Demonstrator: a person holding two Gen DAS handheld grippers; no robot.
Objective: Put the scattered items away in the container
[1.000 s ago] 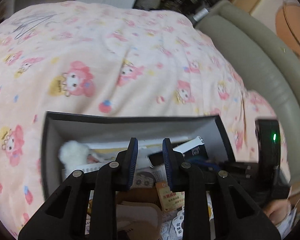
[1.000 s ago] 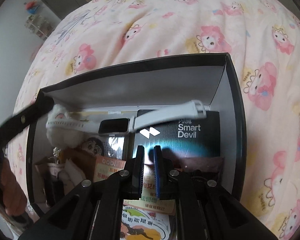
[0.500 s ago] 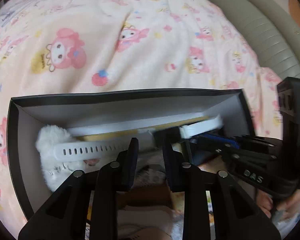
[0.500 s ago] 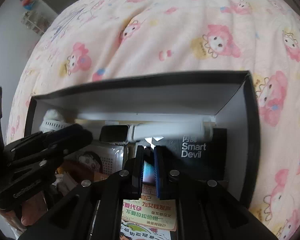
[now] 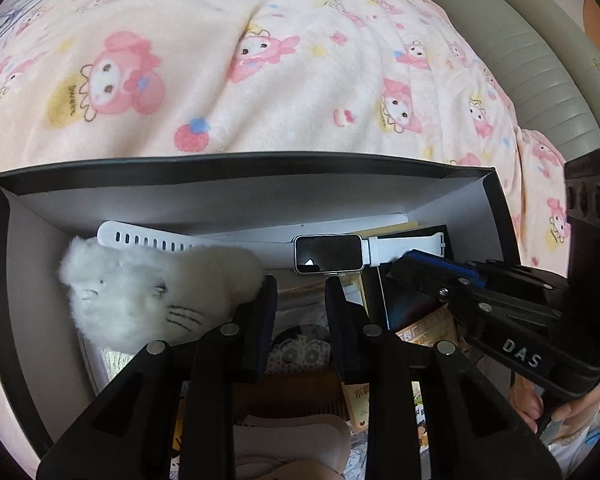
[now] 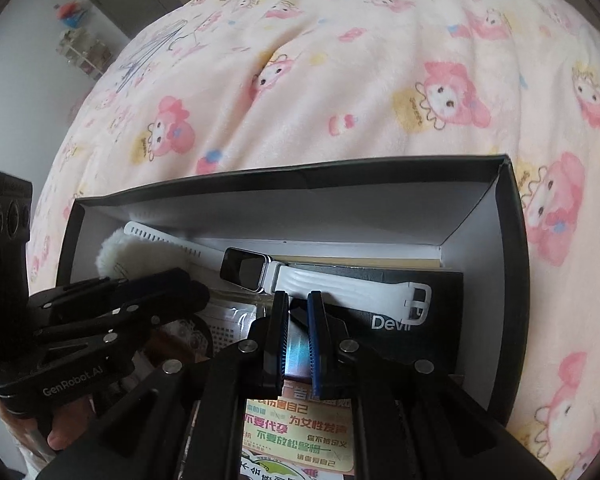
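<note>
Both grippers are down inside the box [image 5: 236,168] now, noses tipped steeply toward its contents, the box itself sitting on the bed's pink cartoon blanket [image 5: 300,60].

The left gripper [image 5: 300,304] points down over the middle of the clutter. Its jaws stand a little apart with nothing pinched between them; through the gap you can see packets and a cartoon-printed item below. Its left finger sits just beside, perhaps brushing, the white plush toy [image 5: 140,296], which fills the box's left end.

The right gripper [image 6: 298,332] comes in from the right side of the box, angled down just as steeply. From the left wrist view its body slants across the right end, with a hand [image 5: 556,408] gripping the handle at the lower edge. Its jaws are nearly clenched, with only a narrow slit between the pads; a shiny, iridescent sliver shows in that slit, though whether it is pinched or just lying behind I cannot tell. The tips hover just in front of the white smartwatch [image 6: 260,270], which lies stretched along the back wall, its strap draped over the black "Devil" box [image 6: 420,320].

Under the right gripper lie printed leaflets [image 6: 300,432] with coloured lettering.
</note>
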